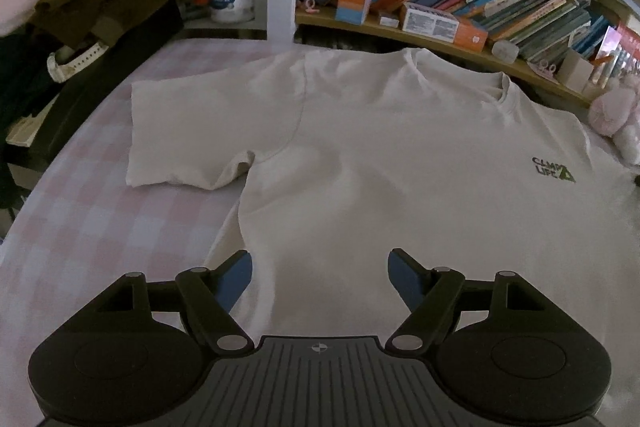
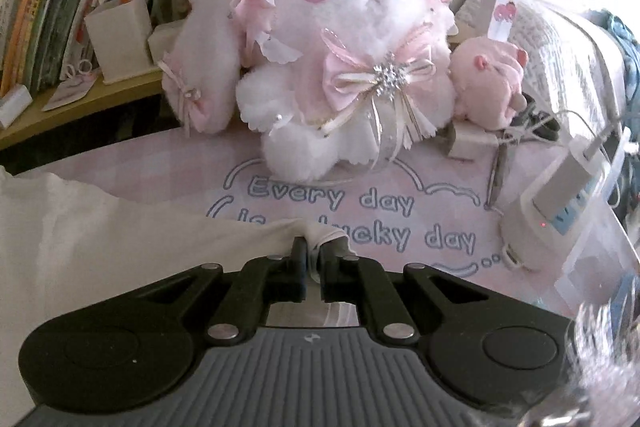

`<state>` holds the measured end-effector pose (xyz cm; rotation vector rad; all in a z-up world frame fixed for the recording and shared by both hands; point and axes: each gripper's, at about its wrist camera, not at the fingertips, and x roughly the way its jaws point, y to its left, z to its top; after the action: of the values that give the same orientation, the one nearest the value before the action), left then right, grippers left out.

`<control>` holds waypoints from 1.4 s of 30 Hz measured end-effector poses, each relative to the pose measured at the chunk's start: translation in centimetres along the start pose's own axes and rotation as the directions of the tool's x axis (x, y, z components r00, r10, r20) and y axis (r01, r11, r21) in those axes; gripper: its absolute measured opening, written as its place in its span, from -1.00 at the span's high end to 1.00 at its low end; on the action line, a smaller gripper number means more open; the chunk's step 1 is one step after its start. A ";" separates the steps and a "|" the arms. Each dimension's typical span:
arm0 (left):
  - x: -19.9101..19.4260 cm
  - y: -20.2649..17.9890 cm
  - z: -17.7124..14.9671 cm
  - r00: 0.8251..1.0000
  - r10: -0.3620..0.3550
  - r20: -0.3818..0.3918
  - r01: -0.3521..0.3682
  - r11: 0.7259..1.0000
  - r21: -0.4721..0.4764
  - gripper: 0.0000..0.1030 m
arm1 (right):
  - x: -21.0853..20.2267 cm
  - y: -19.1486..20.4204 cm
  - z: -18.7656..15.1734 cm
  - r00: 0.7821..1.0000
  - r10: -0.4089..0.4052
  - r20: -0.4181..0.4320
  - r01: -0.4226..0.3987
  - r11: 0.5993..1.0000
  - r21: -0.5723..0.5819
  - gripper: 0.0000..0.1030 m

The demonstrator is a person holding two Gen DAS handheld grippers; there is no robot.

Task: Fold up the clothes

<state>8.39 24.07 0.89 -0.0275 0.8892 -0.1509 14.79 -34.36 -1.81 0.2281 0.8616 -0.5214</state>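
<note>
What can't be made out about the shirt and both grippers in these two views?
- White T-shirt: hem hidden behind the left gripper; right sleeve cut off by the left wrist view's edge.
- Which part of the shirt the right gripper pinches: bunched cloth, unclear.
- Bottom right of the right wrist view: blurred, unidentifiable.

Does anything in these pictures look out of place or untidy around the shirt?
The white T-shirt lies mostly flat, but its left sleeve is rumpled at the armpit. The right claw is shut on a bunched edge of it. A power strip and scissors lie on the pink sheet nearby, odd for a folding surface.
</note>
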 end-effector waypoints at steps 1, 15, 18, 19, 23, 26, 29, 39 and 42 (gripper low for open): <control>-0.1 0.1 -0.1 1.000 -0.001 -0.001 0.001 1.000 0.001 -0.50 | -0.1 0.0 0.0 1.000 -0.003 0.000 0.003 1.000 -0.006 0.88; -0.9 3.0 -0.5 1.000 -0.023 0.004 0.022 0.999 0.025 -0.50 | -10.4 1.1 -6.2 0.992 0.115 0.047 -0.110 0.990 -0.087 0.15; -1.3 4.0 -1.1 1.000 -0.020 -0.002 0.020 0.999 0.034 -0.50 | -14.4 2.3 -9.9 0.988 0.154 0.024 -0.151 0.983 -0.103 0.04; -1.5 4.3 -1.4 1.000 -0.019 -0.006 0.019 0.999 0.041 -0.50 | -15.6 2.7 -11.3 0.987 0.160 0.019 -0.158 0.982 -0.106 0.01; -1.8 5.6 -2.7 0.999 -0.030 -0.043 0.033 0.996 0.078 -0.52 | -19.4 4.6 -16.5 0.987 0.158 -0.008 -0.157 0.977 -0.143 -0.13; -1.5 6.0 -3.7 0.996 -0.031 -0.083 0.043 0.988 0.147 -0.53 | -20.8 5.8 -19.9 0.988 0.146 -0.042 -0.152 0.973 -0.174 -0.15; -1.7 6.3 -4.6 0.995 -0.045 -0.090 0.059 0.985 0.160 -0.55 | -21.4 6.6 -22.2 0.988 0.135 -0.069 -0.145 0.973 -0.179 -0.17; -3.0 6.9 -6.4 0.993 -0.102 -0.056 0.105 0.992 0.069 -0.52 | -22.0 5.6 -24.9 0.991 0.112 -0.080 -0.117 0.991 -0.066 -0.01; -3.5 6.4 -6.8 0.995 -0.094 -0.042 0.097 0.993 0.071 0.05 | -22.2 5.4 -24.7 0.990 0.118 -0.074 -0.123 0.990 -0.067 0.55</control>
<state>1.76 31.20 -1.24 0.0014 0.9210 -0.2739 -10.64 -12.38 -0.54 0.2323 0.9263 -0.3707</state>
